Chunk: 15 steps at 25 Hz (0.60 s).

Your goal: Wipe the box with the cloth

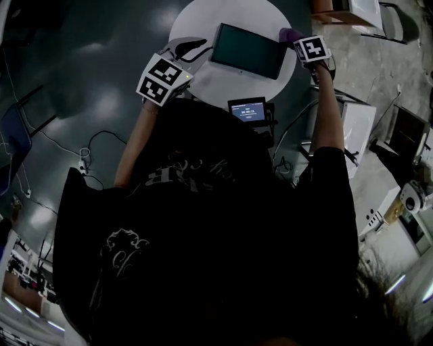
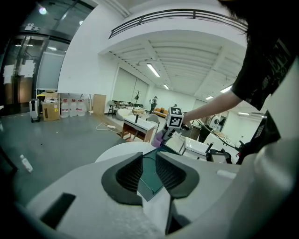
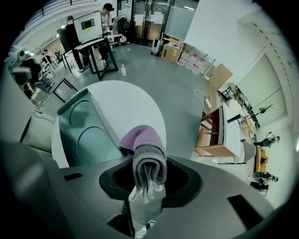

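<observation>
The cloth (image 3: 142,151) is pinched tight in the jaws of the right gripper (image 3: 148,182) and is held at the right end of the box (image 1: 247,51); whether they touch cannot be told. The box is laid on the round bench (image 1: 196,20), its long side stretched from the cloth toward the left gripper (image 2: 149,175). The left jaws are set a little apart, with a box corner seen in the gap. The wipe is probably best made by the right gripper, leftward along that long side.
</observation>
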Motion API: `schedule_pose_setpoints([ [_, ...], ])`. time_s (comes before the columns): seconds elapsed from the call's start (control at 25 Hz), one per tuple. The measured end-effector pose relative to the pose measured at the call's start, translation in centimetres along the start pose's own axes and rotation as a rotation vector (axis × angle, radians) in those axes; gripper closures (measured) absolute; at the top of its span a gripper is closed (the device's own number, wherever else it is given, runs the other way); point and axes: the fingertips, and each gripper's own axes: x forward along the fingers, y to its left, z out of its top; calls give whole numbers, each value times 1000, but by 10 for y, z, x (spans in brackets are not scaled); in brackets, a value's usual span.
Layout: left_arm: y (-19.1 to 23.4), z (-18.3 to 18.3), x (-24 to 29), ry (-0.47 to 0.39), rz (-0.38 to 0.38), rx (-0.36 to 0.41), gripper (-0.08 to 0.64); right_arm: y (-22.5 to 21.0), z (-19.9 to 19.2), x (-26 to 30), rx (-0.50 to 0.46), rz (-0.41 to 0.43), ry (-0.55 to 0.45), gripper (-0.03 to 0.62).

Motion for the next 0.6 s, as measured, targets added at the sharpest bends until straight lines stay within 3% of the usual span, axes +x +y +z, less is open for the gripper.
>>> schedule_pose_setpoints([
  [0.36,10,-5,-11,-44,29,-39,471,41,25,4,-107,67,49,469],
  [0.6,22,-17,-20,-53,52,-73,471,71,63,8,-203,104,47,469],
])
